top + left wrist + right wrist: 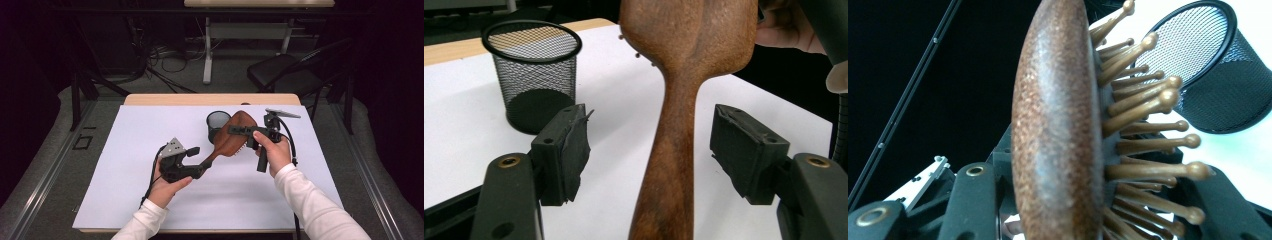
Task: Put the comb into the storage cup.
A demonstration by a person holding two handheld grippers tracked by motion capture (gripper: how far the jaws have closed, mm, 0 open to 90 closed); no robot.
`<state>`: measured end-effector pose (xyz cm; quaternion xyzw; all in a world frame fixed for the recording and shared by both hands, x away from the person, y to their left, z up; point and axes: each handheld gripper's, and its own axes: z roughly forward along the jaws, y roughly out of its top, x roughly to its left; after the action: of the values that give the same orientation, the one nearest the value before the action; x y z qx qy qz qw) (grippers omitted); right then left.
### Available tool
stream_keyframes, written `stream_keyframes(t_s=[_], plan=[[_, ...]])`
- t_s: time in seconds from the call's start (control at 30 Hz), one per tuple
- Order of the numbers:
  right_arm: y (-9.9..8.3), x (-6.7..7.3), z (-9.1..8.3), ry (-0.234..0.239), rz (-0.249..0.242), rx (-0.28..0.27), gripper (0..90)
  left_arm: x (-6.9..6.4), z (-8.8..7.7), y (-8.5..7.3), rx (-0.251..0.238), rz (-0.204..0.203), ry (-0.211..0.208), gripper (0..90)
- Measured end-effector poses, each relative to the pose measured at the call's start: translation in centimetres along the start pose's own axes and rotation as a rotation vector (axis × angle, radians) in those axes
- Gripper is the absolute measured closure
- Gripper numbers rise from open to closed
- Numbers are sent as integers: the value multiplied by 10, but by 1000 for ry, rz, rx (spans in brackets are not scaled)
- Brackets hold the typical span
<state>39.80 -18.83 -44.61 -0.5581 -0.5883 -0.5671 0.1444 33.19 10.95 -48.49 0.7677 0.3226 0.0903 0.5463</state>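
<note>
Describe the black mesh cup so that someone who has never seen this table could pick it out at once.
Start from the white sheet covering the table and look to its far middle. There, just behind the wide head of the brown wooden hairbrush held above the sheet, stands the mesh cup. It is a small, upright, open-topped black cylinder with see-through wire walls and a solid rim.
</note>
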Motion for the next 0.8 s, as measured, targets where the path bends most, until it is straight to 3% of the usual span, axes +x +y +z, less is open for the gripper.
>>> stream_keyframes(t_s=[0.17, 0.37, 0.5, 0.7, 0.8], plan=[[2, -2, -3, -3, 3, -12, 477, 6, -6, 3, -19, -8, 4, 308], [4, -3, -7, -13, 0, -24, 476, 15, -13, 5, -48, -18, 45, 306], [6, -4, -9, -17, -1, -24, 476, 20, -16, 6, -58, 30, 94, 303], [7, -3, -13, -23, -2, -38, 477, 30, -20, 6, -60, 10, 123, 304], [10, -3, -15, -28, -5, -44, 476, 35, -22, 5, -38, -4, 140, 297]])
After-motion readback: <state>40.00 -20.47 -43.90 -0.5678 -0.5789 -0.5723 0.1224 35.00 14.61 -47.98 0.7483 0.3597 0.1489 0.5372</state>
